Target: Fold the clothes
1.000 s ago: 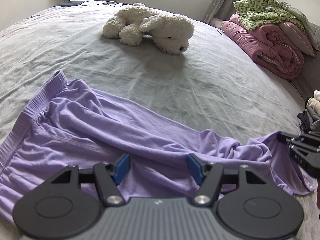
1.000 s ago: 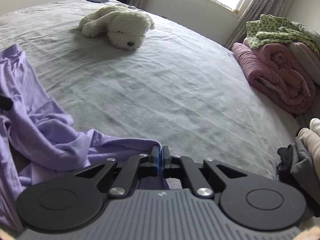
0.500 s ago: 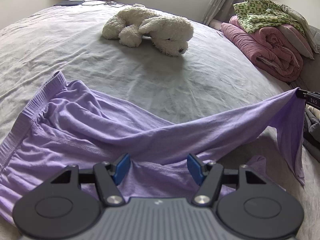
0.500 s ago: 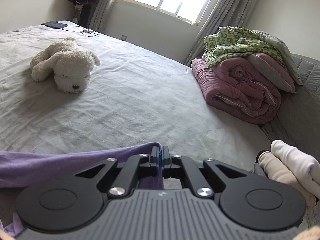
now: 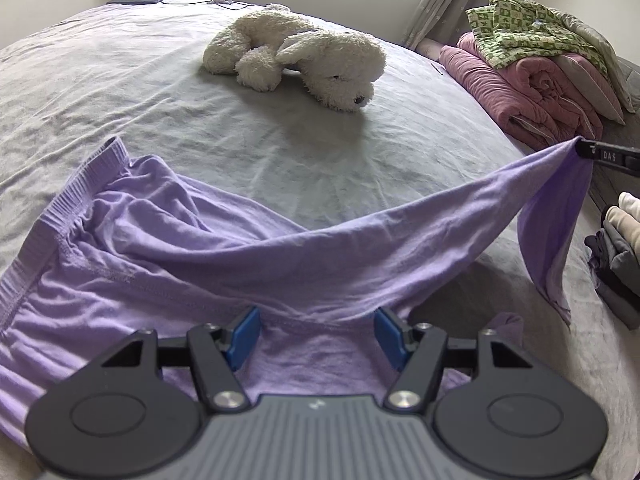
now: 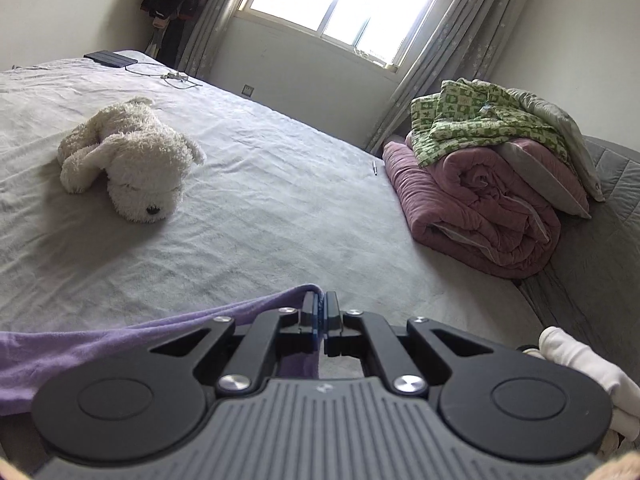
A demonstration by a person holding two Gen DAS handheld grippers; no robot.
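Right gripper (image 6: 321, 308) pinched tight on purple shorts' (image 5: 168, 264) hem, left gripper (image 5: 316, 330) wide open w/ nothing held, so fabric could drag across bed (image 5: 320, 160) & bunch.

**Layout on bed, both wrist views**

On bed (image 5: 120, 80): shorts (image 5: 160, 264) at near left, waistband at far-left end. One leg drawn up off the bed toward right, corner clamped in right gripper (image 6: 321, 312), other leg flat on the bed underneath. Left gripper (image 5: 316, 334) over near edge of shorts, fingers (image 5: 244, 338) apart, either side of the crotch seam. Behind shorts, mid-bed: plush dog (image 5: 296, 54), head toward right. Far right, at bed edge: rolled quilt (image 6: 476, 204), folded blanket (image 6: 480, 120) and pillow (image 6: 560, 160) on top. Near right: stack of folded clothes (image 5: 618, 248). Far left corner of bed: tablet (image 6: 108, 57), cable (image 6: 176, 78) beside it. Window (image 6: 344, 0) behind bed.
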